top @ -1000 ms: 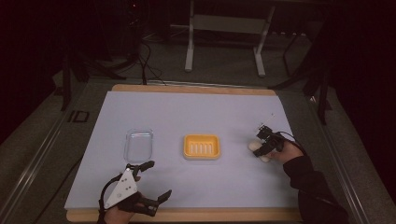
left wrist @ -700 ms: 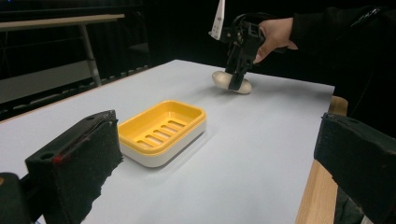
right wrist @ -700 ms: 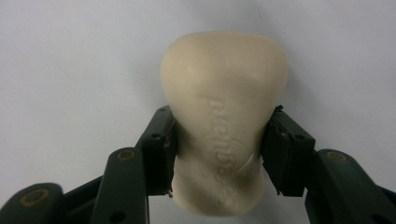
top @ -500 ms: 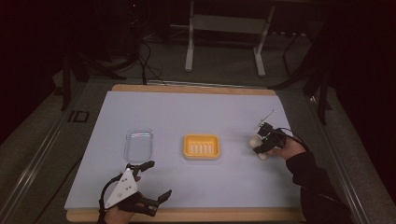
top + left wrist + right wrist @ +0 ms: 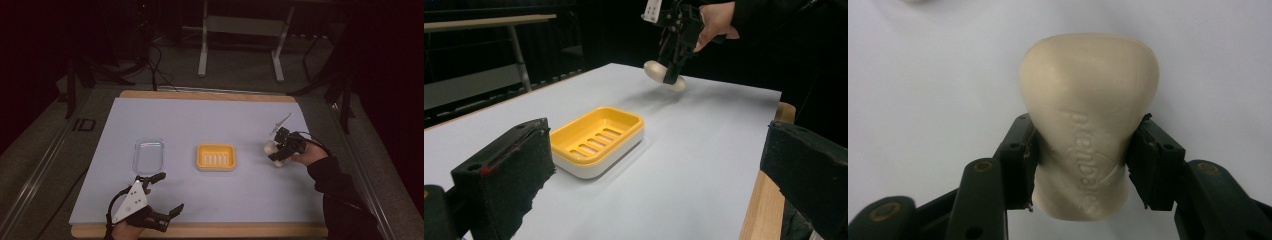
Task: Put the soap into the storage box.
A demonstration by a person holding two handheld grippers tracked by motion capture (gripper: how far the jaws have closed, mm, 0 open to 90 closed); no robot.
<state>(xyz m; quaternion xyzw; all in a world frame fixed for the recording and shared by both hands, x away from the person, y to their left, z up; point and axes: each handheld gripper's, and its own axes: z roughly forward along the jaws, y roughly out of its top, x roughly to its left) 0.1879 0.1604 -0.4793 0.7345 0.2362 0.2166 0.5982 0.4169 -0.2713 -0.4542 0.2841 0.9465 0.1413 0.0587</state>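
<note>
a cream soap bar [image 5: 1088, 125] is clamped by the right gripper [image 5: 281, 150], right of the yellow soap dish [image 5: 215, 157]; the left gripper [image 5: 162, 196], near it, is spread wide.

A clear plastic lid [image 5: 148, 155] lies on the white table [image 5: 200, 120], left of centre.

1. I see a cream soap [image 5: 1089, 125] with raised lettering, centre frame, between black jaws.
2. The dish [image 5: 596, 140] at my left view's centre is yellow over a white base.
3. The mat [image 5: 210, 125] is pale lilac, edged by tan wood.
4. The lid [image 5: 148, 155], left of centre, is clear.
</note>
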